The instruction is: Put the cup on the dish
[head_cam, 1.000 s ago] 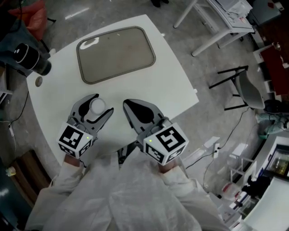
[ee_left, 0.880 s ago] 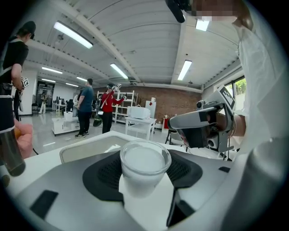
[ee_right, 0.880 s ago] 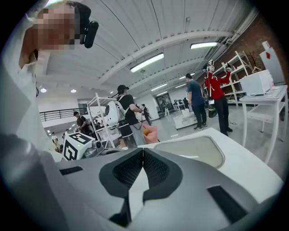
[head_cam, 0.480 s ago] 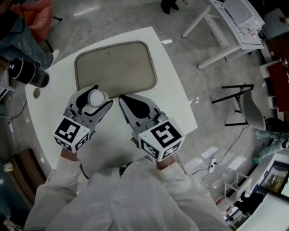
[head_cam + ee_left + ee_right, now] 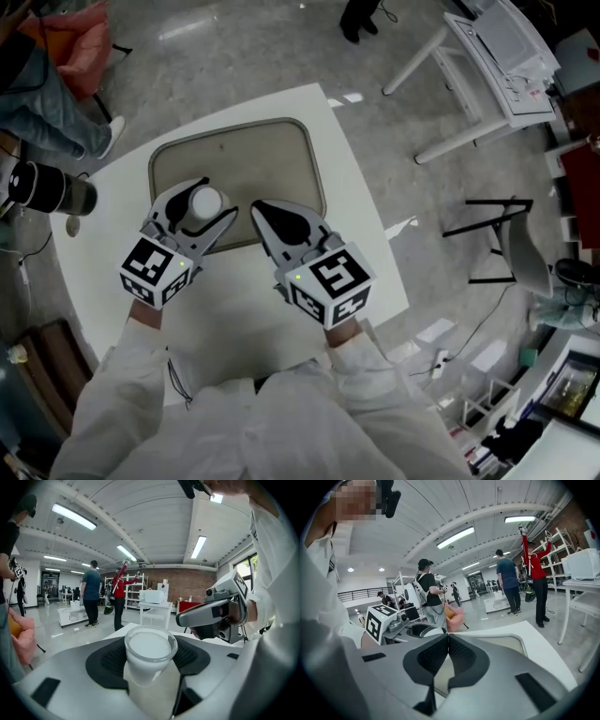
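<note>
A small white cup (image 5: 203, 202) with a clear rim sits between the jaws of my left gripper (image 5: 212, 194), which is shut on it; the left gripper view shows the pads pressing both sides of the cup (image 5: 149, 651). The cup hangs over the near rim of the dish, a grey-beige rounded tray (image 5: 253, 155) on the white table (image 5: 234, 309). Just right of it my right gripper (image 5: 257, 206) is shut with nothing in it, its tips (image 5: 448, 637) meeting at the tray's (image 5: 513, 641) near edge.
A black cylindrical object (image 5: 47, 187) stands at the table's left edge. A white desk (image 5: 487, 56) and a black chair (image 5: 506, 234) stand on the floor to the right. Several people stand further off in the room.
Both grippers have moved forward across the table to the tray's near edge. The cup stays held in the left gripper, and the right jaws stay closed.
</note>
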Demonstrator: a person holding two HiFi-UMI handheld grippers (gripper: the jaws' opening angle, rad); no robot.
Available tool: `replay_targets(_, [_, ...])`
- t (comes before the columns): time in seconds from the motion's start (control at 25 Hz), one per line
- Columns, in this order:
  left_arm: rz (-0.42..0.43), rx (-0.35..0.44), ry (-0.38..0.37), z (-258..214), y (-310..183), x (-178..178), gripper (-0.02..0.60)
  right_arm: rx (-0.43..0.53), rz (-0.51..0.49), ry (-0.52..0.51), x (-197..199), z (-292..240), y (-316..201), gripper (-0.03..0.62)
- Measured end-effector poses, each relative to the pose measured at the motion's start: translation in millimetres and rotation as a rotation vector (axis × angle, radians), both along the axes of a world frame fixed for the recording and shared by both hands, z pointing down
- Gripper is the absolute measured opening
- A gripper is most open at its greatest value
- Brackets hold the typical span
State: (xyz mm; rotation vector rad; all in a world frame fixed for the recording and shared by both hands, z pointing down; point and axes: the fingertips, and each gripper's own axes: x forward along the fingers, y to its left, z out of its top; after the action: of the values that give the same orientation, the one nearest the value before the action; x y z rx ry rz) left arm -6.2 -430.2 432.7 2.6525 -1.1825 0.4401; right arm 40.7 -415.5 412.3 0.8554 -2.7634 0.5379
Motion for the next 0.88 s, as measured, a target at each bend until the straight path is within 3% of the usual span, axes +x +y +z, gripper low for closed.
replay_targets(0.36, [-0.036, -0.025, 0.013, 30, -41, 0, 0.282, -0.049, -0.009, 0.025, -10, 36, -30, 0.012])
replay_targets(0.64, [-0.055, -0.082, 0.052, 58, -55, 6, 0.282, -0.070, 0.007, 0.050, 0, 51, -41, 0.012])
replay_targets(0.88, [-0.051, -0.081, 0.070, 68, -60, 11, 0.282, -0.112, 0.028, 0.032, 9, 62, -41, 0.012])
